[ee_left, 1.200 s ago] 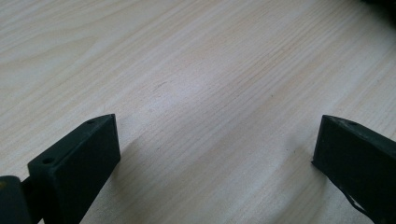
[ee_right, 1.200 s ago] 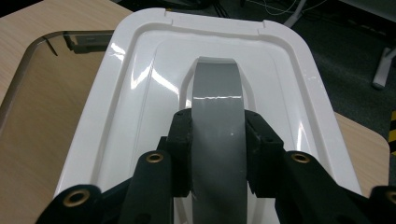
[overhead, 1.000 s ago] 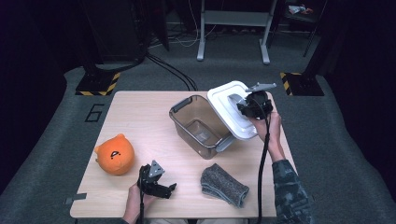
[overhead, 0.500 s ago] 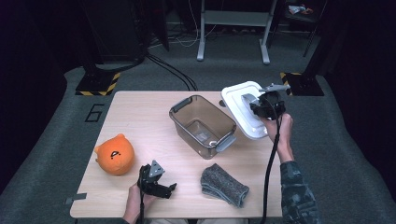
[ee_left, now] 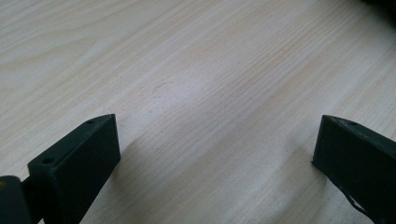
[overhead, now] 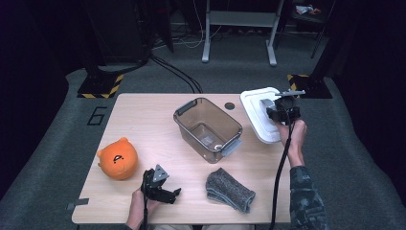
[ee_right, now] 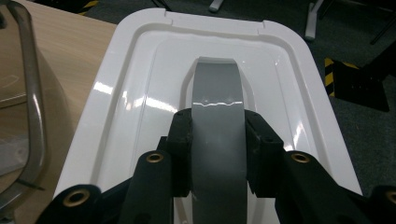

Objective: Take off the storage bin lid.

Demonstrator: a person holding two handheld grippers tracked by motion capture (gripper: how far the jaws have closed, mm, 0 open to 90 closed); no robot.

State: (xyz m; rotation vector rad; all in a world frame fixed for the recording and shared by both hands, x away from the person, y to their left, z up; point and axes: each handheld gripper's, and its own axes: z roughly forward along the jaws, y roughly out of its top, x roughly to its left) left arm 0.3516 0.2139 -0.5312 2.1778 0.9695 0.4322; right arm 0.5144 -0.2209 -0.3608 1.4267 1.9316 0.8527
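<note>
A white bin lid (overhead: pixel 258 114) with a grey handle (ee_right: pixel 217 126) hangs over the table's right edge. My right gripper (overhead: pixel 281 109) is shut on that handle, and in the right gripper view (ee_right: pixel 217 140) both jaws press its sides. The clear brown bin (overhead: pixel 208 128) stands uncovered mid-table, left of the lid. Near the front edge my left gripper (overhead: pixel 160 188) lies low on the wood, open. In the left gripper view (ee_left: pixel 215 149) its jaws stand wide with bare table between them.
An orange plush toy (overhead: pixel 118 158) sits front left. A folded grey cloth (overhead: pixel 230 189) lies front centre, right of my left gripper. A small dark disc (overhead: pixel 230 106) sits behind the bin. Dark floor, cables and hazard-striped feet (overhead: pixel 100 86) surround the table (overhead: pixel 143 115).
My right gripper has carried the lid to the right, off the bin's rim and out past the table's right edge. The left gripper has stayed put.
</note>
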